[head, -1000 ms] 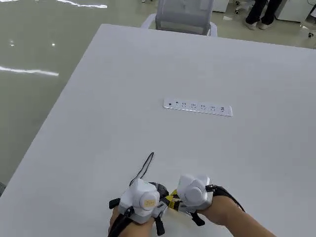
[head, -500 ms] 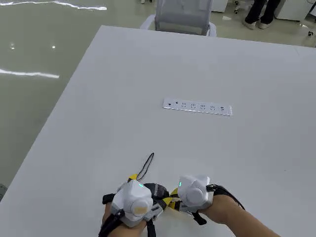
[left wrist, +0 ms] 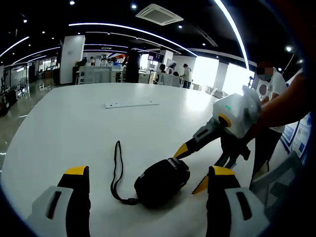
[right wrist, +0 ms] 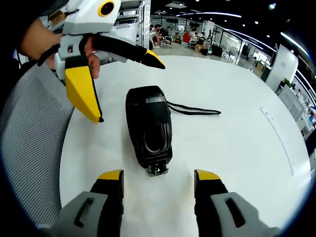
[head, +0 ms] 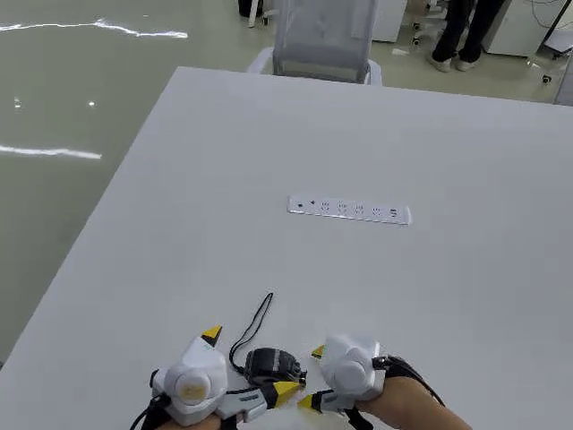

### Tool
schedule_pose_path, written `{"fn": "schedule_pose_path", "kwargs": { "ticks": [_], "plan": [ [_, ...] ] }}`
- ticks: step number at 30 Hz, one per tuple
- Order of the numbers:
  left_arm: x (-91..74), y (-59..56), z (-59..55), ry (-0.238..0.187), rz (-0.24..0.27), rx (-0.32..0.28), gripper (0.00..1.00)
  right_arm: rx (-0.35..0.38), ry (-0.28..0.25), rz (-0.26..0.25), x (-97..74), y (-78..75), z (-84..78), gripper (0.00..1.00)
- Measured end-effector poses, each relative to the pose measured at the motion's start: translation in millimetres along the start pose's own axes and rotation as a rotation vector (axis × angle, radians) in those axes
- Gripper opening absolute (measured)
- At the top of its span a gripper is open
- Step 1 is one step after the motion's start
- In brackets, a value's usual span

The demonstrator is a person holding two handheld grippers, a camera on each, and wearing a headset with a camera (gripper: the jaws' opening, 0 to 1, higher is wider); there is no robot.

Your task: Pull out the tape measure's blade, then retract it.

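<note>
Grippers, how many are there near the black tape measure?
2. The left gripper is left of the tape measure, the right gripper is right of it. Both are open.

A white table (head: 269,143) is seen in the head view, with a power strip (head: 349,210) laid flat near its middle. A grey chair (head: 322,36) is placed at 12 o'clock, just beyond the far edge. Glossy floor (head: 63,98) is spread at 10 o'clock, with light streaks reflected in it. In the left gripper view, a dark ceiling (left wrist: 108,12) is crossed by light strips (left wrist: 108,23). A vent (left wrist: 158,14) is set at 12 o'clock, a white pillar (left wrist: 71,57) is seen at 10 o'clock, and bright windows (left wrist: 237,76) at 2 o'clock.
</note>
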State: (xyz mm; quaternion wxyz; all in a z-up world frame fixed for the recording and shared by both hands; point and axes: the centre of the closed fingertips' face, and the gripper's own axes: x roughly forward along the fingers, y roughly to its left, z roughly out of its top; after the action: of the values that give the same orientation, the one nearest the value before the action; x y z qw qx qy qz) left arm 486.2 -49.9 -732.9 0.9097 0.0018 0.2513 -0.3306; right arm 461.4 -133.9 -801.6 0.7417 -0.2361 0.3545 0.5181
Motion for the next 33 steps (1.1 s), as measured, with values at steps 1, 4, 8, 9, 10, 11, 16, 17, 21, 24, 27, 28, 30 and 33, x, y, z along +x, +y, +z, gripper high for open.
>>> {"fn": "schedule_pose_path", "kwargs": {
  "ticks": [1,4,8,9,10,11,16,17,21,24,27,28,30,33],
  "plan": [
    [-3.7,2.5,-0.1,-0.002,0.000,-0.002,0.99,-0.002,-0.003,-0.009,-2.1,-0.7,0.0,0.65],
    [-14.8,12.5,-2.4,-0.012,-0.003,-0.013,0.99,0.001,-0.037,-0.044,-11.2,-0.7,0.4,0.75],
    [-28.2,23.0,-4.9,0.005,-0.018,-0.027,0.99,0.103,-0.113,-0.084,-26.8,-3.1,0.6,0.88],
    [-31.0,25.7,-3.5,0.001,-0.010,-0.024,0.99,0.113,-0.119,-0.094,-30.1,-3.4,-1.3,0.90],
    [-34.7,30.8,-1.9,-0.003,0.009,-0.009,0.99,0.114,-0.127,-0.108,-35.0,-3.5,-4.1,0.93],
    [-37.3,32.8,-0.3,-0.008,0.013,-0.008,0.99,0.121,-0.134,-0.115,-38.3,-2.4,-5.6,0.95],
    [-54.6,32.8,6.9,-0.041,0.001,0.014,0.99,0.171,-0.185,-0.195,-62.5,-3.2,-16.6,0.95],
    [-59.4,33.2,4.1,-0.037,0.001,0.027,0.99,0.190,-0.194,-0.206,-69.2,-2.2,-20.6,0.96],
    [-75.8,40.6,-10.3,-0.006,0.019,0.016,0.99,0.243,-0.210,-0.244,-89.2,2.1,-38.4,0.96],
    [-87.8,50.8,-21.3,0.001,0.045,-0.010,0.99,0.276,-0.222,-0.287,-103.7,3.5,-53.5,0.97],
    [-100.2,57.9,-31.2,0.012,0.058,-0.015,0.99,0.319,-0.231,-0.328,-117.7,4.1,-67.0,0.99],
    [-102.9,60.4,-33.8,0.012,0.059,-0.020,0.99,0.326,-0.233,-0.341,-122.0,3.6,-70.1,0.99],
    [-109.9,64.5,-39.8,0.018,0.061,-0.021,0.99,0.348,-0.248,-0.378,-134.2,1.7,-75.8,1.00],
    [-119.8,69.8,-46.2,0.029,0.066,-0.021,0.99,0.366,-0.247,-0.419,-150.7,2.1,-89.3,1.00]
  ]
}}
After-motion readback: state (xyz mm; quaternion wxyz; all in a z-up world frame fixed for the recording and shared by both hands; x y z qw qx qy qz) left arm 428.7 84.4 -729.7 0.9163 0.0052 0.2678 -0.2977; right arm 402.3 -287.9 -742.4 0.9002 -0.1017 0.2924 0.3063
